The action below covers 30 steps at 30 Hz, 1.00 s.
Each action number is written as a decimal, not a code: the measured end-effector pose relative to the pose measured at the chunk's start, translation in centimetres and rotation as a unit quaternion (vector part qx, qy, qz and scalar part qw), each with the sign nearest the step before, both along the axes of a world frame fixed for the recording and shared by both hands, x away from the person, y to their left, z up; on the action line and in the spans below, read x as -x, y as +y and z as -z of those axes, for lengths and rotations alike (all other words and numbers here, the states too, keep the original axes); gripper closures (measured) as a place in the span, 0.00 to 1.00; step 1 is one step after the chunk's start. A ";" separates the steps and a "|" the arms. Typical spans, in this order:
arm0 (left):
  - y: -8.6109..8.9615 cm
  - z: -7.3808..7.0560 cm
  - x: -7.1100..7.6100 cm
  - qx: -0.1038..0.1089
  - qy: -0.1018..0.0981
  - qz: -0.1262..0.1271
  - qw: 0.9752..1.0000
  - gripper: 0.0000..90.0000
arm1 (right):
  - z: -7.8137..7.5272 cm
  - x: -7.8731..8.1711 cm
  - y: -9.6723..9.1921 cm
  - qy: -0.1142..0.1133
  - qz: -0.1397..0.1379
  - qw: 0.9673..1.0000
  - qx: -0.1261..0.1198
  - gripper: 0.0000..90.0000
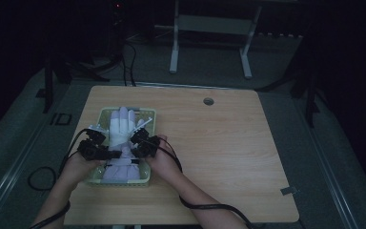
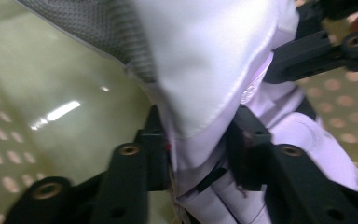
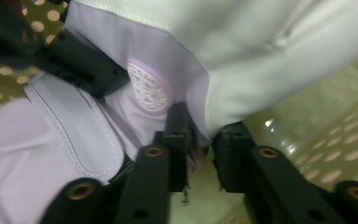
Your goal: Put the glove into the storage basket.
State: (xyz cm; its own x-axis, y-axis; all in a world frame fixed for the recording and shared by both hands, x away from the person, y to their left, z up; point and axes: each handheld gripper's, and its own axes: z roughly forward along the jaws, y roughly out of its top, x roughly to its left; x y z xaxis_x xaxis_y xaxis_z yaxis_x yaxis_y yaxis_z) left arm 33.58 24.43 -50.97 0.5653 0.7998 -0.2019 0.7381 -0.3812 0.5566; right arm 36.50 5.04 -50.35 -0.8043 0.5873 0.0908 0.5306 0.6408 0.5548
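Note:
A white and pale lilac glove (image 1: 122,125) lies in a yellow-green perforated basket (image 1: 151,114), fingers pointing away from me. My left gripper (image 1: 116,154) and right gripper (image 1: 134,151) meet over its cuff end. In the left gripper view the left gripper (image 2: 198,149) has a loose fold of the white glove (image 2: 205,70) between its slightly parted jaws, and the right gripper (image 2: 317,46) shows beyond. In the right gripper view the right gripper (image 3: 200,144) straddles the lilac edge of the glove (image 3: 149,91), which carries a round emblem. The left gripper (image 3: 74,60) lies beyond it.
The basket sits at the left of a wooden table (image 1: 219,143) with a round cable hole (image 1: 208,101) near the far edge. Cables trail from both grippers over the near edge. A white desk frame (image 1: 209,43) stands on the floor behind.

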 end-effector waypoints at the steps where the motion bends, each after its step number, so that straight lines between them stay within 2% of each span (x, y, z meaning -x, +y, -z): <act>1: -0.3 0.0 0.1 -0.023 -0.008 -0.005 1.000 0.62 | 0.0 -0.1 -0.1 0.003 0.001 1.000 0.000 0.77; 2: -0.7 0.1 0.1 -0.048 -0.016 -0.010 0.999 0.56 | 0.0 -0.2 -0.2 0.006 0.004 1.000 -0.001 0.71; 3: -1.1 0.2 0.1 -0.063 -0.018 -0.013 0.998 0.51 | 0.0 -0.3 -0.3 0.009 0.009 1.000 -0.003 0.65; 5: -1.4 0.3 -0.1 -0.073 -0.015 -0.020 0.997 0.47 | 0.1 -0.5 -0.4 0.021 0.013 1.000 -0.006 0.57; 8: -1.5 0.4 -0.2 -0.066 -0.012 -0.027 0.997 0.42 | 0.2 -0.6 -0.6 0.022 0.012 1.000 -0.003 0.54; 10: -1.5 0.4 -0.2 -0.072 -0.012 -0.034 0.997 0.41 | 0.0 -0.6 -0.8 0.021 0.010 1.000 -0.004 0.50; 12: -1.7 0.4 -0.1 -0.082 -0.017 -0.031 0.996 0.41 | -0.4 -0.8 -1.0 0.023 0.002 1.000 -0.016 0.45; 14: -1.8 0.3 0.0 -0.080 -0.018 -0.041 0.996 0.41 | -0.8 -0.8 -1.4 0.021 0.006 0.999 -0.028 0.43; 16: -1.6 0.2 0.1 -0.070 -0.023 -0.051 0.996 0.36 | -1.1 -1.0 -1.8 0.025 0.005 0.999 -0.037 0.40; 18: -1.3 -0.1 0.3 -0.052 -0.034 -0.050 0.997 0.31 | -1.5 -1.1 -2.4 0.016 0.003 0.999 -0.052 0.32; 20: -1.0 -0.4 0.5 -0.035 -0.046 -0.053 0.997 0.23 | -1.8 -1.2 -2.9 0.009 -0.003 0.998 -0.064 0.26; 23: -1.1 -1.1 1.5 -0.018 -0.083 -0.062 0.994 0.18 | -2.1 -1.3 -3.4 0.015 -0.017 0.997 -0.080 0.22; 24: -1.1 -1.1 1.5 -0.018 -0.083 -0.062 0.994 0.16 | -2.1 -1.3 -3.4 0.015 -0.017 0.997 -0.080 0.22; 25: -1.4 -1.4 2.1 -0.002 -0.109 -0.067 0.992 0.16 | -2.2 -1.2 -3.6 0.008 -0.019 0.997 -0.081 0.22; 26: -1.5 -1.4 2.3 0.002 -0.114 -0.068 0.991 0.16 | -2.3 -1.3 -4.1 0.010 -0.024 0.995 -0.097 0.20; 28: -1.7 -1.5 2.6 0.021 -0.122 -0.066 0.990 0.16 | -2.4 -1.3 -4.4 0.004 -0.026 0.994 -0.103 0.19; 30: -2.1 -1.7 2.8 0.030 -0.124 -0.059 0.990 0.16 | -2.5 -1.2 -4.8 0.004 -0.029 0.994 -0.109 0.18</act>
